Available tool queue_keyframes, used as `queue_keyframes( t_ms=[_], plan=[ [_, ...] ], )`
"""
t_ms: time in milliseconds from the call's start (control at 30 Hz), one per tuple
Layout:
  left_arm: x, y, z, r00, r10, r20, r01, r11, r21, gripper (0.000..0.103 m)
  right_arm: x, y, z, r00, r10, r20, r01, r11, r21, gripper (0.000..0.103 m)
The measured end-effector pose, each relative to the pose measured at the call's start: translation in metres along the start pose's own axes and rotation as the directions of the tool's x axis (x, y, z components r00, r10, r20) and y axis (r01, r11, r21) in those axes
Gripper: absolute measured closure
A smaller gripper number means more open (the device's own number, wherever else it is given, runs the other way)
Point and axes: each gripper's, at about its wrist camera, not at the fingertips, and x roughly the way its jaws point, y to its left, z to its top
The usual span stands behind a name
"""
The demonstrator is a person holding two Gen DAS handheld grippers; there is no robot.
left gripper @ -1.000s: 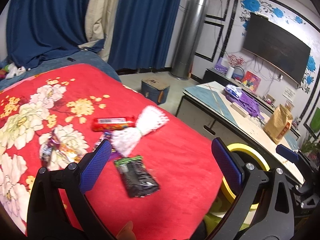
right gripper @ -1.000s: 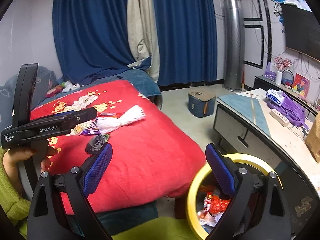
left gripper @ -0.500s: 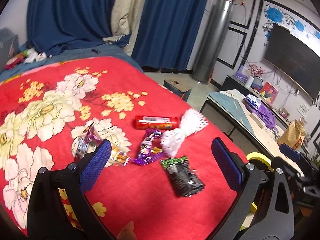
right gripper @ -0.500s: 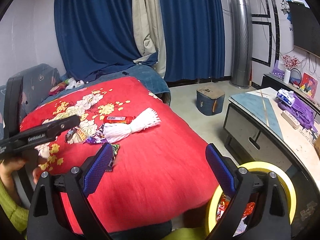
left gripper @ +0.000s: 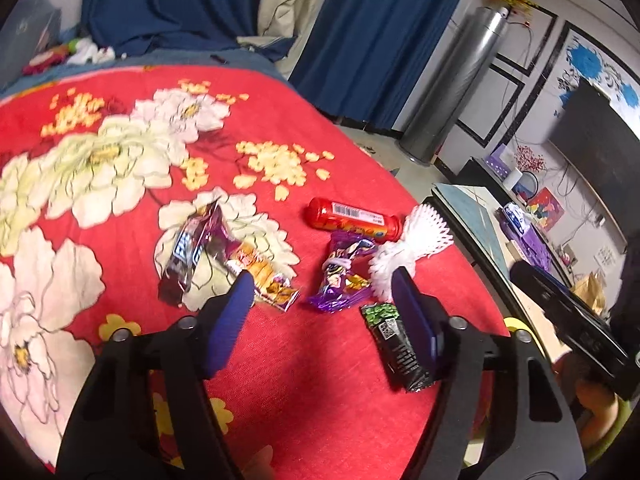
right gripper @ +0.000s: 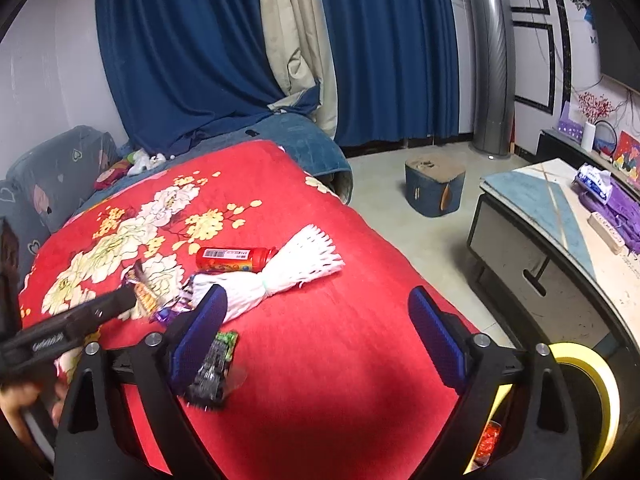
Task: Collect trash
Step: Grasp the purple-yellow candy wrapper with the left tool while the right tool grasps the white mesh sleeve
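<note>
A: Red fuzzy blanket (left gripper: 320, 380) w/ big pale flowers, that's the left cam. Crinkly trash on it: a shiny purple wrapper (left gripper: 342, 276), a round red tube (left gripper: 352, 218), a white foam net (left gripper: 404, 252) w/ a frilly end, a dark flat packet (left gripper: 400, 346), a silvery wrapper (left gripper: 192, 256), an orange wrapper (left gripper: 260, 276).

B: And the left gripper (left gripper: 324, 300)?

A: Blue bumpy pads, jaws closing, not pressing on anything. Purple wrapper lies just past the tips, btwn them. Dark packet sits by the right-side pad.

B: OK, right cam?

A: Same soft red blanket (right gripper: 340, 360). Right gripper (right gripper: 316, 312) has jaws wide apart, closing a bit, only bare blanket btwn them. Dark packet (right gripper: 214, 364) is blurry, next to the left-side pad. Foam net (right gripper: 280, 272) and red tube (right gripper: 236, 258) lie farther off. Purple wrapper (right gripper: 176, 306) peeks out by the other gripper's black tip. Yellow-rimmed bin (right gripper: 584, 376) stands low on the right w/ red scraps inside.
</note>
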Motion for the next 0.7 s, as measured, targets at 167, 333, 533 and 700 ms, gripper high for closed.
queue_keyframes(
  t_ms=[167, 333, 533, 700],
  plan=[
    [0.010, 0.009, -0.001, 0.999, -0.011, -0.030, 0.010, 0.999, -0.050, 0.049, 0.027, -0.001, 0.009, 0.999, 0.001, -0.032, -0.001, 1.000, 0.019, 0.019],
    [0.022, 0.014, 0.000, 0.999, -0.005, -0.053, 0.000, 0.996, -0.095, 0.052, 0.047, -0.001, 0.014, 0.999, -0.003, -0.049, 0.004, 1.000, 0.028, 0.019],
    [0.035, 0.017, 0.003, 0.997, -0.008, -0.075, -0.002, 0.991, -0.135, 0.054, 0.072, -0.005, 0.019, 0.996, 0.013, -0.085, -0.008, 0.998, 0.060, 0.025],
    [0.042, 0.019, 0.002, 0.996, -0.017, -0.089, 0.003, 0.987, -0.162, 0.055, 0.092, -0.011, 0.020, 0.993, 0.022, -0.118, -0.009, 0.993, 0.116, 0.029]
  ],
)
